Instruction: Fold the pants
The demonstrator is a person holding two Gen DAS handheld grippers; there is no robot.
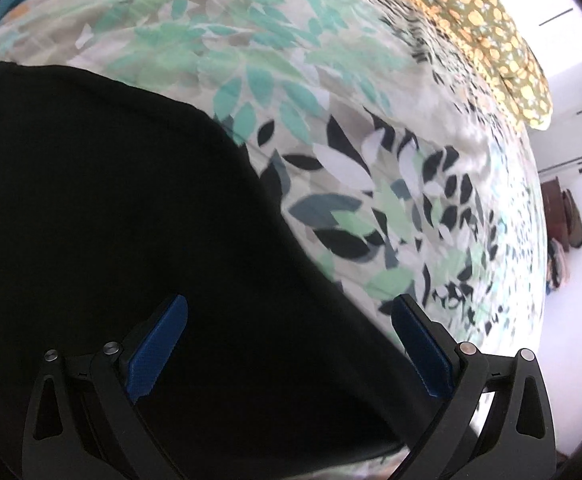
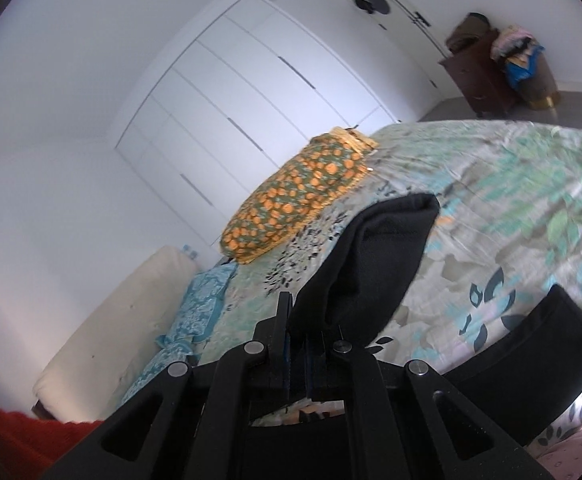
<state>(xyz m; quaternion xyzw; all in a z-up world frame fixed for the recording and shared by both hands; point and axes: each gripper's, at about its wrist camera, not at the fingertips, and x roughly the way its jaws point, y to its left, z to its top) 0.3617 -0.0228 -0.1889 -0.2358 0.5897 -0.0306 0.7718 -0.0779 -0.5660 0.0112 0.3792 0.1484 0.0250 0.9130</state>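
Note:
The black pants (image 1: 111,220) lie on the leaf-print bedspread (image 1: 331,80) and fill the left and lower part of the left wrist view. My left gripper (image 1: 289,320) is open, its blue pads (image 1: 159,344) spread wide just above the black cloth, holding nothing. In the right wrist view my right gripper (image 2: 299,320) is shut on a fold of the pants (image 2: 371,260), lifted off the bed. Another black part of the pants (image 2: 531,360) lies at the lower right.
An orange-dotted pillow (image 2: 299,200) and a blue patterned cloth (image 2: 195,312) lie on the bed. White wardrobe doors (image 2: 251,100) stand behind. A brown dresser (image 2: 479,76) with piled clothes stands in the far corner. A cream mattress (image 2: 111,340) lies beside the bed.

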